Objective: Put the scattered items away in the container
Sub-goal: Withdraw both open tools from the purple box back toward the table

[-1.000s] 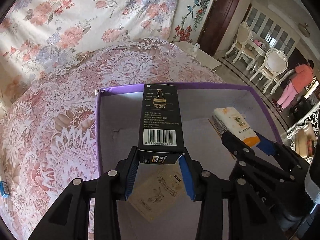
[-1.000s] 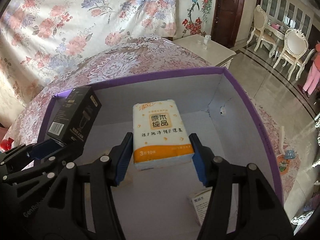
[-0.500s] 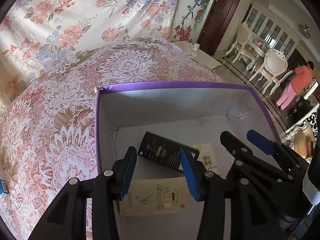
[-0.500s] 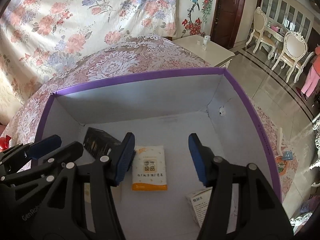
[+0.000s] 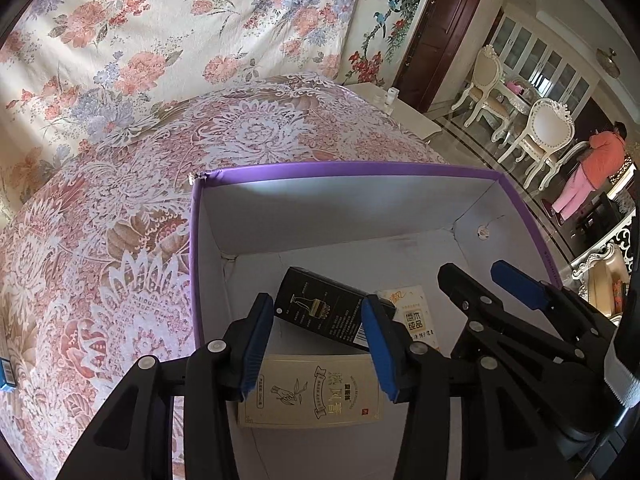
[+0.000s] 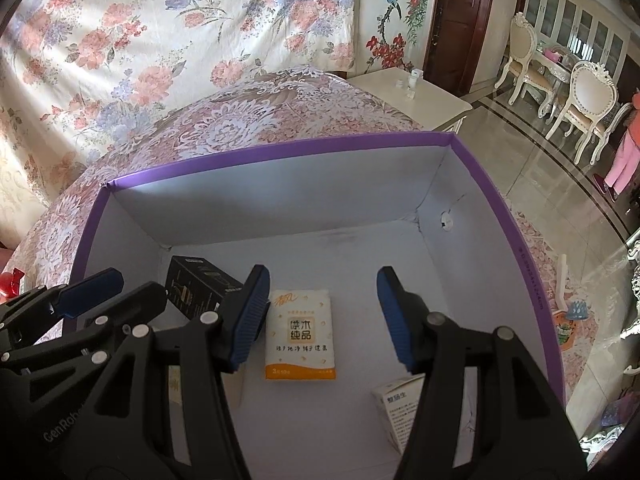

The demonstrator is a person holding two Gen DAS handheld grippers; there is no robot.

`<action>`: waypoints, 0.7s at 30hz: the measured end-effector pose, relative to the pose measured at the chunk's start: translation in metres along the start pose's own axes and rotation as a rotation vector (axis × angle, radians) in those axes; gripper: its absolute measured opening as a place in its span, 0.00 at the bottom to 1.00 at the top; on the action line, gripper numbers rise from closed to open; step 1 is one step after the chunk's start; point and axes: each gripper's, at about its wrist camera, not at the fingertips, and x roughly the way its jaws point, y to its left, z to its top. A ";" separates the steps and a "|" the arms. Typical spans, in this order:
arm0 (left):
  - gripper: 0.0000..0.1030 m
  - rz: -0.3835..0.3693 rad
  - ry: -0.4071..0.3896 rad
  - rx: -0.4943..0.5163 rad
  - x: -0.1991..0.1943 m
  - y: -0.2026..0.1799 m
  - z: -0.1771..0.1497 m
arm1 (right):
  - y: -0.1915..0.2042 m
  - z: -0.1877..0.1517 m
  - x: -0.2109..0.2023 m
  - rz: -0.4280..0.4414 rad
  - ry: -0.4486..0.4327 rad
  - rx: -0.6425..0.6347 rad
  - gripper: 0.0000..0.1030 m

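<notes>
Left tool (image 5: pixel 316 344): open, empty; black box (image 5: pixel 326 312) now dropped at twelve o'clock inside purple container (image 5: pixel 360 169).
Right tool (image 6: pixel 322 316): open; tissue pack (image 6: pixel 300 334) released, two more tidied.

The container (image 6: pixel 280 152) looks like matt grey cardboard with a smooth purple rim. The black box (image 5: pixel 328 310) is printed card with a slight sheen. The tissue pack (image 6: pixel 300 334) wears glossy plastic film. Lacy cloth (image 5: pixel 120 240) covers the tabletop.
</notes>
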 end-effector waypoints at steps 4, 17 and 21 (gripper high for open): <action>0.46 0.003 -0.015 -0.007 -0.003 0.000 -0.002 | 0.000 -0.001 0.000 0.002 -0.001 0.002 0.57; 0.46 -0.004 -0.119 -0.019 -0.034 0.010 -0.018 | -0.001 -0.002 -0.012 0.019 -0.045 0.028 0.57; 0.46 0.004 -0.209 -0.034 -0.068 0.021 -0.029 | 0.007 -0.004 -0.027 0.045 -0.086 0.025 0.58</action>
